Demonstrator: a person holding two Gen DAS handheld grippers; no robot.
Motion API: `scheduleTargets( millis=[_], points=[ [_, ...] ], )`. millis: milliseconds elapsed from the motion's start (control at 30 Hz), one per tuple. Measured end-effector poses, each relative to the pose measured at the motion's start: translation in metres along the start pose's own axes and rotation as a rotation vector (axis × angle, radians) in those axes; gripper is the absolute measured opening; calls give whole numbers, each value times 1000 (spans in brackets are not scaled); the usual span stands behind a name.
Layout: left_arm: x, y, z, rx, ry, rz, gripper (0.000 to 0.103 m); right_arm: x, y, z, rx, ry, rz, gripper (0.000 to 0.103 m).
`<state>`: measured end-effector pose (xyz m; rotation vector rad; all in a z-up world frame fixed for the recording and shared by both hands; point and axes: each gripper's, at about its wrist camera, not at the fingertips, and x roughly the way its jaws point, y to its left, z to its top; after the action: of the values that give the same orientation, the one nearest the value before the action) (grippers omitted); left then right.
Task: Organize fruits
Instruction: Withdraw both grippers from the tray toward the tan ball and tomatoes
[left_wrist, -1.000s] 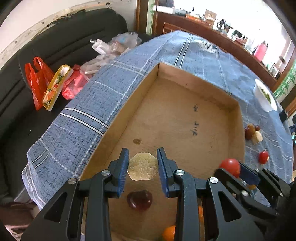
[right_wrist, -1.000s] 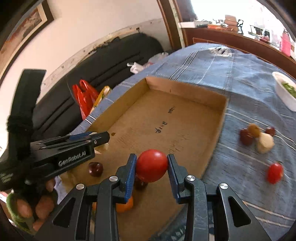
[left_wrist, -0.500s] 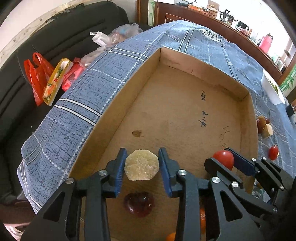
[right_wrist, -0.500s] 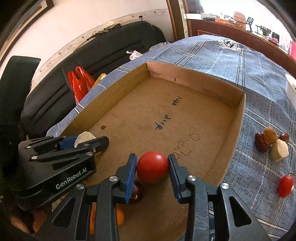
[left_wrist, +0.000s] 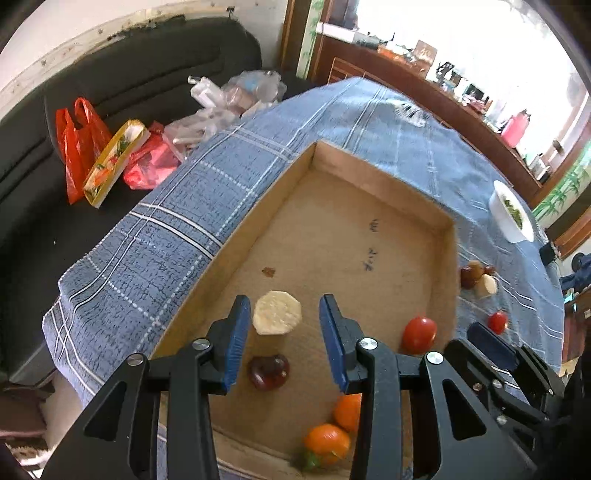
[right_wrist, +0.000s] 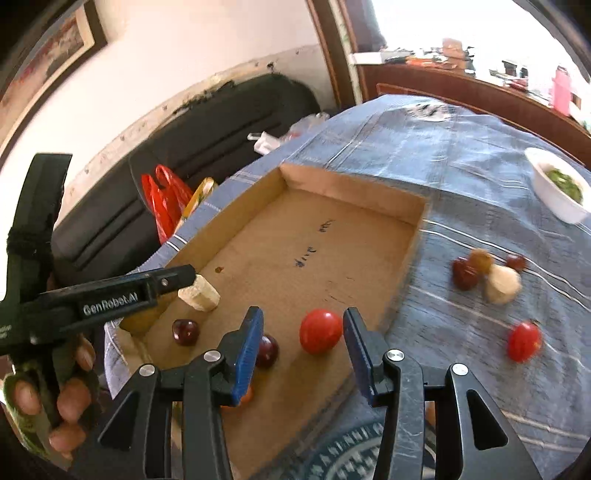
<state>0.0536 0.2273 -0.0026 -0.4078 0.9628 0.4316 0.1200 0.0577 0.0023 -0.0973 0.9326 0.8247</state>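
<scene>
Tomato (right_wrist: 320, 331) loose between right claw (right_wrist: 303, 347) pads

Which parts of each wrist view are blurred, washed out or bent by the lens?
Left wrist view: the window is blown out white, the cardboard box walls bow, the fruit stays fairly sharp. Right wrist view: motion blur smears the loose tomato and the tablecloth; the window is overexposed.

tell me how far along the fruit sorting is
Done: the cardboard box already holds a pale slice, a red tomato, dark cherries and oranges. In hand: nothing; the left tool is open, and the right tool is opening around the tomato. Left: the small cluster and another tomato on the tablecloth.
</scene>
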Motion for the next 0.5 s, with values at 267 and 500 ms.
scheduleTargets(
  millis=[267, 500],
  points=[
    [-18, -38, -24, 94, -14, -50, 36, -49, -42, -29, 87, -47, -47, 46],
    [-30, -81, -47, 192, -1, -109, 36, -85, -82, -55, 175, -86, -104, 47]
  ],
)
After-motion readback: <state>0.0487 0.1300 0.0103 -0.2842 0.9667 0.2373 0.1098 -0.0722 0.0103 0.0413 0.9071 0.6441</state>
